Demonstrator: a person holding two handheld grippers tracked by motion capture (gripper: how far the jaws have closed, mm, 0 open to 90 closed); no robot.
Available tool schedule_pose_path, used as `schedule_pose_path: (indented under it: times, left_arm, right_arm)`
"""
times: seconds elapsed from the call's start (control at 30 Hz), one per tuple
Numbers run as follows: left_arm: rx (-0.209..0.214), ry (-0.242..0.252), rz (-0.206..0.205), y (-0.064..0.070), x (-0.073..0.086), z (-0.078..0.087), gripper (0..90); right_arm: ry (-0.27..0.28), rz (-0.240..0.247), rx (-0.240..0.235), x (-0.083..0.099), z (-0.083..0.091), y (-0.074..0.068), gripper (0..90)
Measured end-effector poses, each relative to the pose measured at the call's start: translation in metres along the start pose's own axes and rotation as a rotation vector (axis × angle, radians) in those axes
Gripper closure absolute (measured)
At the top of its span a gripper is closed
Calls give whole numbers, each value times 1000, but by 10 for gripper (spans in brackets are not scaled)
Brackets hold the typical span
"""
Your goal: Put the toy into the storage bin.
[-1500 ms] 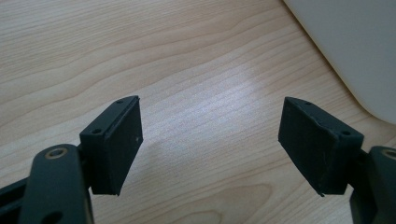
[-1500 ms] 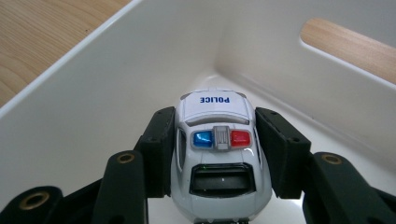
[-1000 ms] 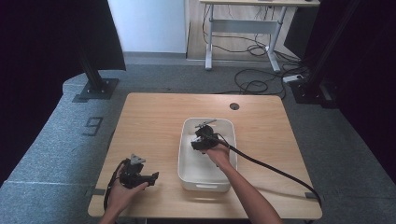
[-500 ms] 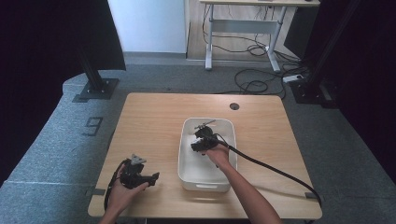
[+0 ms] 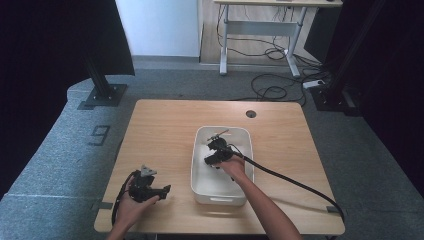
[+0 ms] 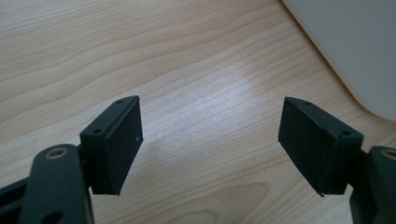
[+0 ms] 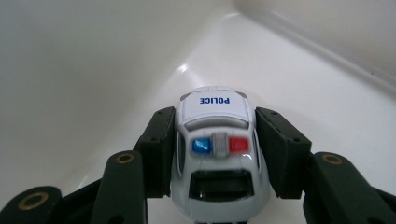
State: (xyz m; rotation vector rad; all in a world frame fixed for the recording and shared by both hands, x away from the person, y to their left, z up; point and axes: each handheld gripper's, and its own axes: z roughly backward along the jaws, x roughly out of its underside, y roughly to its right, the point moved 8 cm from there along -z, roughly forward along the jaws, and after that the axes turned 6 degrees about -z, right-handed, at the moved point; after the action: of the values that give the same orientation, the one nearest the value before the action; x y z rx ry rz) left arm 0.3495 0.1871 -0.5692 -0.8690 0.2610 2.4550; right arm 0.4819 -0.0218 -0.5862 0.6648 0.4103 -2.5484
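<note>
White bin surrounds right hand-held gripper clamping (both sides) police car.

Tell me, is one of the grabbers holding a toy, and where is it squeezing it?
Yes. The right gripper holds a toy police car by its two sides, inside the white tub. The left gripper is open and holds nothing.

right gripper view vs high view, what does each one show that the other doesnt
Right gripper view alone: a white toy police car with POLICE lettering and a blue and red light bar, clamped between the right gripper pads.

High view alone: the wooden table, the left gripper resting near its front edge in the person's hand, and the desk and cables on the floor beyond.

Both: the right gripper and the inside of the white bin.
</note>
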Motion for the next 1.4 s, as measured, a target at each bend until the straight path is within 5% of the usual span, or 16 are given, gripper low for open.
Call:
schedule_pose_path:
  times: [0.23, 0.5, 0.73, 1.4]
  left_arm:
    - [-1, 2, 4, -1, 0, 1, 227]
    - [-4, 3, 7, -1, 0, 1, 228]
    - [-4, 2, 2, -1, 0, 1, 228]
    - [-4, 0, 1, -1, 0, 1, 227]
  right_arm:
    - [-6, -10, -38, 1, 2, -3, 411]
    - [11, 15, -11, 1, 12, -5, 331]
    - [-4, 64, 28, 8, 18, -5, 325]
    - [-59, 48, 0, 21, 17, -9, 365]
